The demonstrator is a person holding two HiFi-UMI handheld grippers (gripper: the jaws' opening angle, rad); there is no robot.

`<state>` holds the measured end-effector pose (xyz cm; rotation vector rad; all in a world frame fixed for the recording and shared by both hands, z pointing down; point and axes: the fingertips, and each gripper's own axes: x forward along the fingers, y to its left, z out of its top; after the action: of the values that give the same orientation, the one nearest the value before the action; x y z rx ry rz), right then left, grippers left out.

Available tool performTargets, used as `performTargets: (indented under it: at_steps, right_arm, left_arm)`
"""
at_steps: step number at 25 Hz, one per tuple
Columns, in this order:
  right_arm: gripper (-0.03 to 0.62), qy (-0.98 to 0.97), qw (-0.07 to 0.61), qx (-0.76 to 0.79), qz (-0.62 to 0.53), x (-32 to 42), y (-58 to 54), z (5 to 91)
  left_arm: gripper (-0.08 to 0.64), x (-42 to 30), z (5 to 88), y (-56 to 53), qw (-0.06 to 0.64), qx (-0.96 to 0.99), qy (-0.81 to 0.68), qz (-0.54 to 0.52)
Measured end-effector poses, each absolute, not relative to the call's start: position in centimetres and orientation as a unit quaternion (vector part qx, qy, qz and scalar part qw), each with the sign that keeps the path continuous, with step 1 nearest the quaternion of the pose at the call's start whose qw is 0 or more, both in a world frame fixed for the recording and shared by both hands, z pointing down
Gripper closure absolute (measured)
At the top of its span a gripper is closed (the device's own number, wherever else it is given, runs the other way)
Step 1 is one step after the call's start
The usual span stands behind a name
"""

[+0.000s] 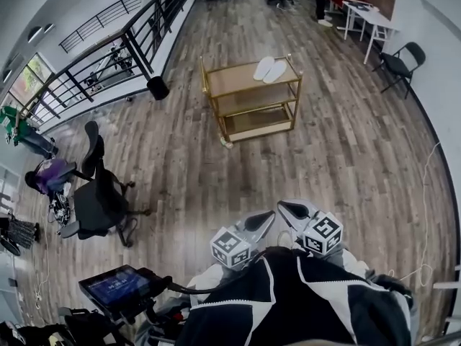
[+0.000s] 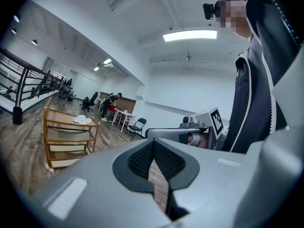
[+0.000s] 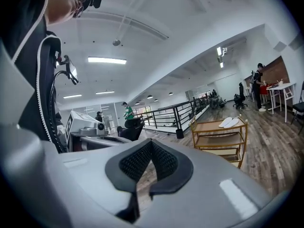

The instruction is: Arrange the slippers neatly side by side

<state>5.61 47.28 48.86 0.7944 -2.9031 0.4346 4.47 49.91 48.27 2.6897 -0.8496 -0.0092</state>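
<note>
While we stand well back from the gold-framed three-tier cart (image 1: 232,79), the pair of flat white slippers (image 1: 269,68) lies on its top shelf, toward the right end. The two are just beside each other and roughly parallel. Our left gripper (image 1: 261,220) and right gripper (image 1: 292,209) hang close to our chest, each with jaws pressed together on nothing. We judge that no handling is under way: the pair looks nearly tidy, so this is either approach or finish. Any next move calls for crossing the wood-plank floor (image 1: 180,157) to the cart, parting the jaws, and squaring the toes.
</note>
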Motion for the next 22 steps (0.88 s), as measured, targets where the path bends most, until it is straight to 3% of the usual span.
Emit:
performTargets:
  at_steps: [14, 22]
  right_arm:
    - [0.588, -0.954, 0.045, 0.257, 0.145, 13.4, 35.3, 49.4]
    - [0.588, -0.959, 0.039, 0.233, 0.153, 13.4, 32.7, 49.7]
  left_arm:
    - [0.546, 11.7, 48.6, 37.9, 0.16, 0.941, -0.299, 0.008]
    - [0.546, 11.2, 48.6, 35.2, 0.164, 0.931, -0.326, 0.012]
